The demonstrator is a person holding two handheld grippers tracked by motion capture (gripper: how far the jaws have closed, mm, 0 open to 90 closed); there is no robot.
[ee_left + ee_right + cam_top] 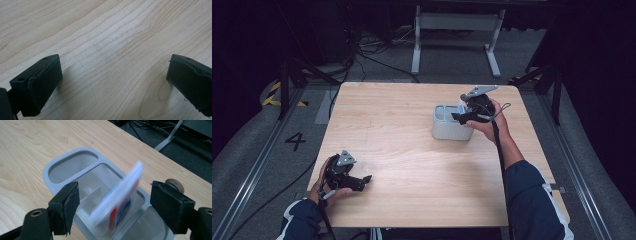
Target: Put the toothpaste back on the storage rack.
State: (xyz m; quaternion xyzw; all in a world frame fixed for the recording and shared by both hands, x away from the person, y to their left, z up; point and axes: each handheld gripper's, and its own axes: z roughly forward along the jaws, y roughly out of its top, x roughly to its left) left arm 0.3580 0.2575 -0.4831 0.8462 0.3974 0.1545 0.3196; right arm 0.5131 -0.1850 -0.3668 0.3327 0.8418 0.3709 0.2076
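Observation:
A grey container (451,128) with several compartments stands on the right half of the wooden table (412,150). My right gripper (460,114) hovers over its right end, tilted downward. In the right gripper view the jaws stand wide apart above the container's rim (62,160). Between them a flat white item with red and blue print (122,192) leans, blurred, its lower end inside a compartment; neither pad touches it. My left gripper (366,179) rests near the front left edge, open (112,75) over bare wood.
A small round brownish thing (175,184) sits just behind the right jaw, beside the container. The table's far edge is close behind the container. Cables and a white frame's legs (417,50) lie on the floor beyond.

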